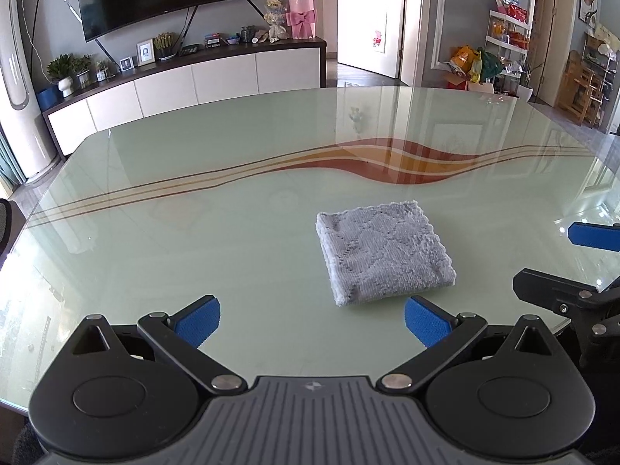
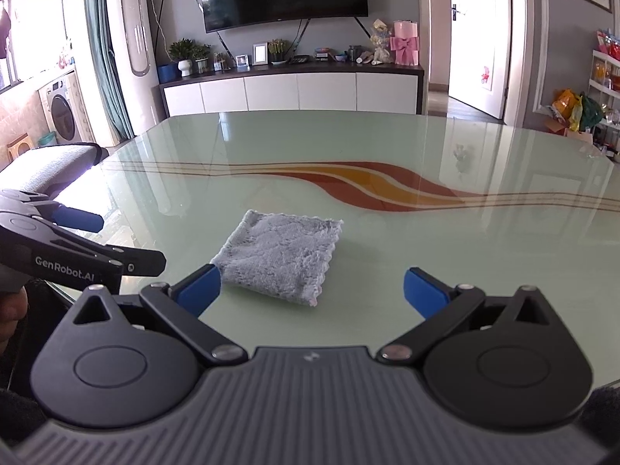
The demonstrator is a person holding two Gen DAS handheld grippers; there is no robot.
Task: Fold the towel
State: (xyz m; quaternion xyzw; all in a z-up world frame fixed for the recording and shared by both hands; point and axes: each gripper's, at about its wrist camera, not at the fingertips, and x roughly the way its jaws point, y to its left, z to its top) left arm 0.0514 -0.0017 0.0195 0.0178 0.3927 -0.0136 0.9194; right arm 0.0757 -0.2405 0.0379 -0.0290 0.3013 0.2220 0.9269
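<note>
A small grey-blue towel (image 1: pixel 383 252) lies folded into a thick square on the glass table (image 1: pixel 193 232). My left gripper (image 1: pixel 312 321) stands open just short of the towel's near edge, nothing between its blue pads. In the right wrist view the same towel (image 2: pixel 279 255) lies ahead and slightly left, and my right gripper (image 2: pixel 312 294) is open and empty, its left pad (image 2: pixel 199 290) close to the towel's near left corner. Each gripper shows at the side of the other's view: the right one (image 1: pixel 573 267) and the left one (image 2: pixel 77 240).
The pale green table carries a red and orange wave stripe (image 1: pixel 387 159) across its middle. A grey chair (image 2: pixel 50 166) stands at the table's left end. A white TV cabinet (image 1: pixel 186 81) lines the far wall, beyond the table.
</note>
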